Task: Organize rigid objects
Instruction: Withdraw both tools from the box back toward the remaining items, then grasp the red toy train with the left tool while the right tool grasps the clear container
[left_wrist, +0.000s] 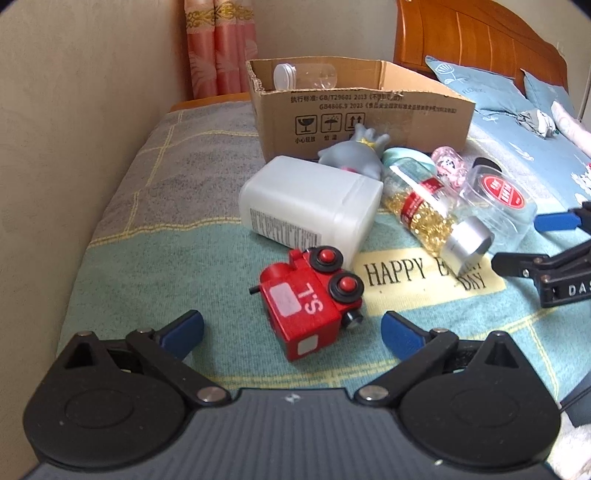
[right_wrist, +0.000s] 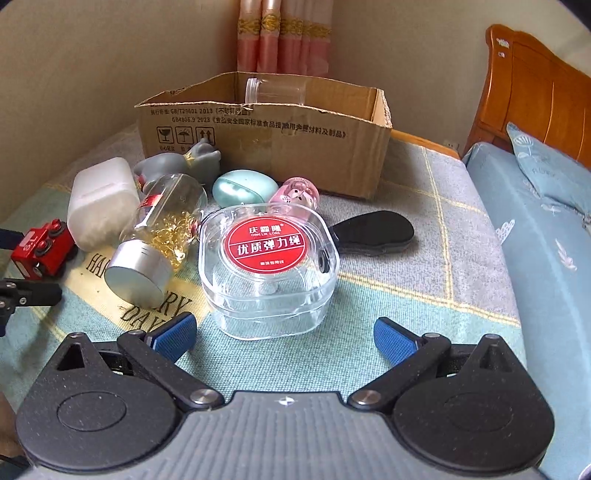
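While both grippers hover spread wide and empty before the cardboard box (right_wrist: 266, 136), the left gripper (left_wrist: 291, 328) seems to line up on the red toy train (left_wrist: 308, 302), which needs closing around and lifting into the box.

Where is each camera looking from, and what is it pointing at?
Left wrist view: sits on the left tongs, open, facing the red toy train and the cardboard box; the right tongs poke in.
Right wrist view: sits on the right tongs, open, facing the clear case; the left tongs poke in.
Both show train, box, case.
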